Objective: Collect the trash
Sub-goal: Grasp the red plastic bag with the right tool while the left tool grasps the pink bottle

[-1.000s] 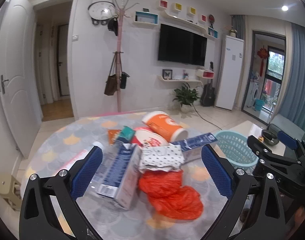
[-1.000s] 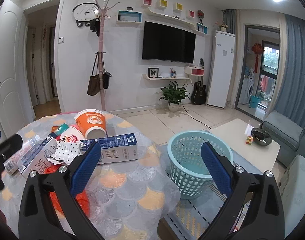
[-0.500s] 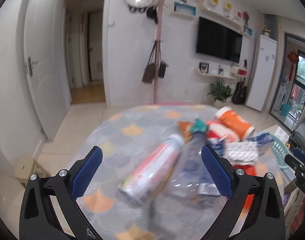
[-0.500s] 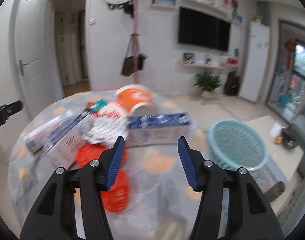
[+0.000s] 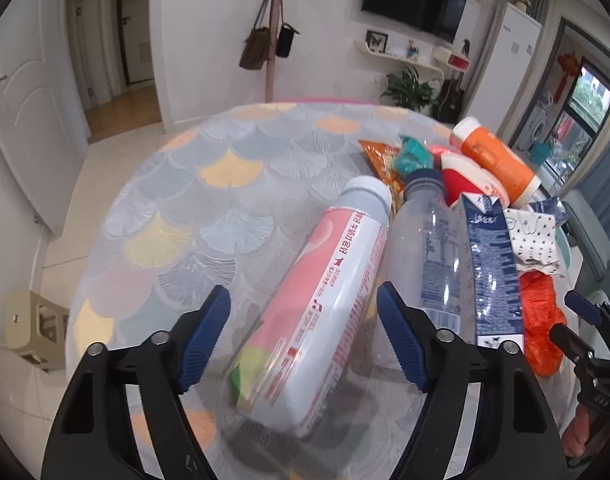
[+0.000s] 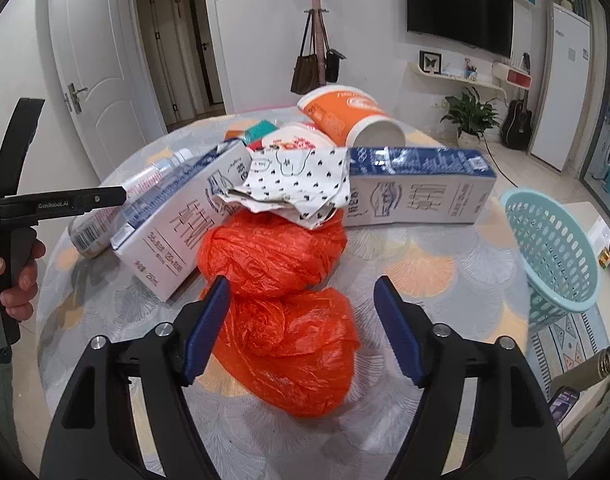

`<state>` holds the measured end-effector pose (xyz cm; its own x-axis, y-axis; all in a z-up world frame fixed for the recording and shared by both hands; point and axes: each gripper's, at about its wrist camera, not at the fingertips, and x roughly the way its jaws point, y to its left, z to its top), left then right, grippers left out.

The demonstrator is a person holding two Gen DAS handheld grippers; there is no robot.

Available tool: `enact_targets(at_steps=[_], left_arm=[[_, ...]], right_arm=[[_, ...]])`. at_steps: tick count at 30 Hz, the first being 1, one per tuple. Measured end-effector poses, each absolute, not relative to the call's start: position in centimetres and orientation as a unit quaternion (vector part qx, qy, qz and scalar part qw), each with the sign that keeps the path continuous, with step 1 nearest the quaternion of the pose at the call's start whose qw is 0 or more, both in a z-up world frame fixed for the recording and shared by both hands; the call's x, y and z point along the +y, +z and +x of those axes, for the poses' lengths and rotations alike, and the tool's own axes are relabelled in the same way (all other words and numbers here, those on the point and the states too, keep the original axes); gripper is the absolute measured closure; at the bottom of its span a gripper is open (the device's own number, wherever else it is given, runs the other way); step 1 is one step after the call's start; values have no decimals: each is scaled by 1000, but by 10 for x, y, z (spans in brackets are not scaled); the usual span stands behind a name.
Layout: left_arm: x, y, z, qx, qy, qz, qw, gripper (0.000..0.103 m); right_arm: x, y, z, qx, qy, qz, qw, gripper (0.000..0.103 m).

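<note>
A heap of trash lies on the round table. In the left wrist view my left gripper [image 5: 303, 328] is open, its jaws on either side of a pink and white bottle [image 5: 321, 304] lying flat. Beside it lie a clear plastic bottle [image 5: 429, 256] and a blue and white carton [image 5: 491, 268]. In the right wrist view my right gripper [image 6: 301, 320] is open around a crumpled orange plastic bag [image 6: 293, 344], with a second orange bag [image 6: 269, 252] behind it. A teal basket [image 6: 553, 256] stands to the right, beyond the table.
Behind the bags lie two milk cartons [image 6: 417, 192], a spotted paper wrapper [image 6: 297, 184], an orange cup [image 6: 345, 116] on its side and snack packets [image 5: 385, 156]. The table's edge [image 5: 89, 240] drops to tiled floor with a small stool [image 5: 33, 328].
Both grippers have swung left and come down close over the trash. The left now straddles the pink bottle; the right, after narrowing its jaws, straddles the orange bag.
</note>
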<state>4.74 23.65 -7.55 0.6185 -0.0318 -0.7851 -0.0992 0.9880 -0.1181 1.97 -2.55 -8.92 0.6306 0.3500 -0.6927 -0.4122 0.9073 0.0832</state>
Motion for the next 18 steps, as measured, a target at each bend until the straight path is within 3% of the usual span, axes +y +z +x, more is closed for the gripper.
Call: enact_targets(at_steps=[4,12,13,14,15,18], left_arm=[[232,-87,56,451,7,-77,889,40],[228,-94,55,442,-16,-112,890,54],[229,-95,53,439,-16,-121,890,54],[229,-94,50,437,-15,-127,890,54],[231,-94,46,428,-12,-135,893,55],[230,-89,32,409,-10,-147,900,56]], right_arm=[[-17,-98,29,394,221,-36,891,31],[-15,-114,41,435,247,-19,866,32],[-15,-114,39,432,248,-22,867,35],[-15,-114,38,430,250,-26,867,53],[-15,-114,36,429,255,-33,866,63],[-15,-114,28,415,265,-45,869,82]])
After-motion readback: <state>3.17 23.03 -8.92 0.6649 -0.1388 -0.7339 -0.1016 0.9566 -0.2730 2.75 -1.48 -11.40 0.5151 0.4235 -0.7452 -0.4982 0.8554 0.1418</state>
